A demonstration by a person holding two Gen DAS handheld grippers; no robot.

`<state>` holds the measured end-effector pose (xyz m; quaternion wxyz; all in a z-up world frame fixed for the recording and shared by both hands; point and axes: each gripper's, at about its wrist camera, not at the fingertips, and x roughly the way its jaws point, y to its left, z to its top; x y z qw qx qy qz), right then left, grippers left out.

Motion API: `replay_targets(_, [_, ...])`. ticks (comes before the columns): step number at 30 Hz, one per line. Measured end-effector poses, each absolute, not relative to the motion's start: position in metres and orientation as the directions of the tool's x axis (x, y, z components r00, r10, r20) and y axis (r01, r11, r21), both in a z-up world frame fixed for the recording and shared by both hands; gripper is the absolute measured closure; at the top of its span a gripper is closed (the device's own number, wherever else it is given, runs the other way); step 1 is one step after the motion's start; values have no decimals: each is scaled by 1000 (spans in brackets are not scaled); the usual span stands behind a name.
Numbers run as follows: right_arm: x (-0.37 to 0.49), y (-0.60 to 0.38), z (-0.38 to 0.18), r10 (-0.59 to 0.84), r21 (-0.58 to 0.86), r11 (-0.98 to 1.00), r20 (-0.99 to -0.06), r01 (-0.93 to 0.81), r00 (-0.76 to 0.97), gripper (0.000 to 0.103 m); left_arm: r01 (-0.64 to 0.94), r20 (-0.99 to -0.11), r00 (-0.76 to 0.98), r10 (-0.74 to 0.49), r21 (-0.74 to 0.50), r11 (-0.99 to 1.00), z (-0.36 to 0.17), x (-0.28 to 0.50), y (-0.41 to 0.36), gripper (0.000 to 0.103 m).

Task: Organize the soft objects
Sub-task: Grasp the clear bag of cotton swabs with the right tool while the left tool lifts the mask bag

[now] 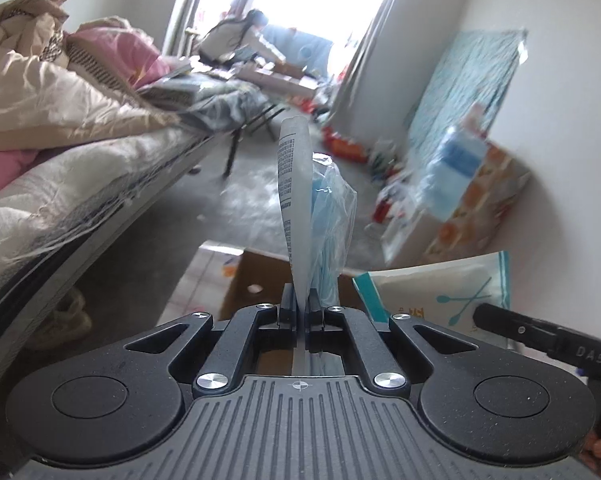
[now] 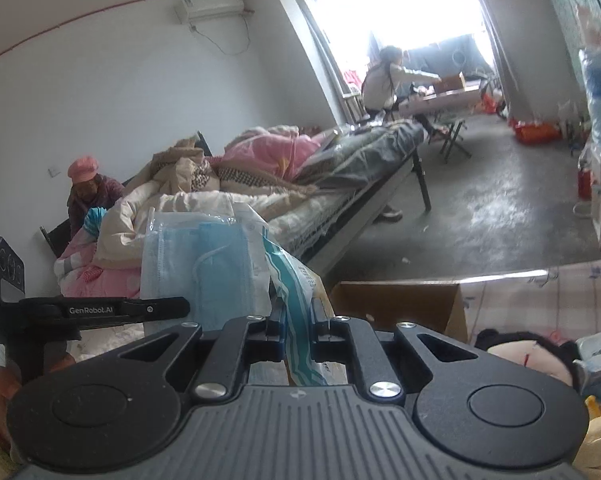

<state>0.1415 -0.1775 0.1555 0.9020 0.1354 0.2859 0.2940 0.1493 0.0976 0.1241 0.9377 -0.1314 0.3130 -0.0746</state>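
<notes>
2 claws clamped: L mask pack | R swab pouch | concrete floor, bed

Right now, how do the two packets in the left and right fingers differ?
The mask packet in the left gripper is clear plastic showing blue masks; the swab pouch in the right gripper is white with teal stripes. The mask packet looks fuller, the swab pouch flatter. Both are clamped at one edge.

Legible markings — "GenRobot.AI" in white on the left gripper's black finger; "DAS" on the right gripper's black body; print on the mask packet above that body — too small to read.
</notes>
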Motion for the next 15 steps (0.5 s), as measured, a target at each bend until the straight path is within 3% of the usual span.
replay_targets(7, [195,-156,100,577,452,814,-556,-365,598,92,24,-726,678,-111,-129,991,66,225,83,102])
replay_targets(15, [243,-143,58,558,496,823,-615,-276,558,92,58,-811,583,40,91,994,27,275,49,102])
